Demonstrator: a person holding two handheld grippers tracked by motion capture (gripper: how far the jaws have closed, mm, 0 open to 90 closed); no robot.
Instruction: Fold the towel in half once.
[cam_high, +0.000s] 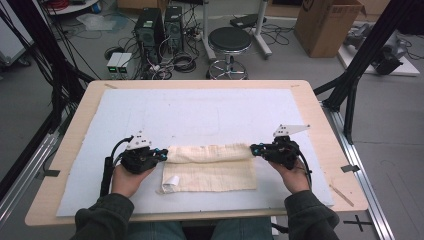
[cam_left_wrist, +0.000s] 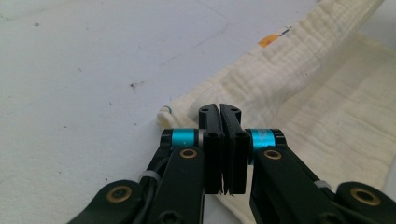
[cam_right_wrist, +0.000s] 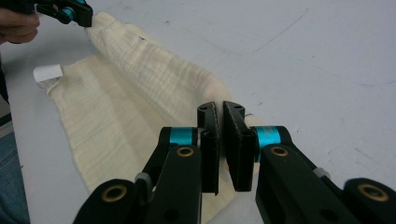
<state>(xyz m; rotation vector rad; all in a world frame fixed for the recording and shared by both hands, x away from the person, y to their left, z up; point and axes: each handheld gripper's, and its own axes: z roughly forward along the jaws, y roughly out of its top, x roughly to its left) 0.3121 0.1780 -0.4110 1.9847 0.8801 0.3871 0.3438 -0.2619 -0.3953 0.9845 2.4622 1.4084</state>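
High view: both hand-held grippers, left (cam_high: 162, 154) & right (cam_high: 255, 148), clamp cream cloth (cam_high: 210, 167); white tag (cam_high: 172, 181) unreadable.

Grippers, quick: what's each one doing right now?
Left gripper: closed, pinching the cream cloth's left end.
Right gripper: closed, pinching its right end.

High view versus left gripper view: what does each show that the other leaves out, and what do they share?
High view alone: both hands, the right tongs pinching the far end of the cream cloth, the white tag at its near left corner, the wooden table edge, a stool and a cardboard box beyond.

Left gripper view alone: an orange mark on the cloth's rolled fold.

Shared: the cloth on the pale blue mat, with the left tongs shut on its end.
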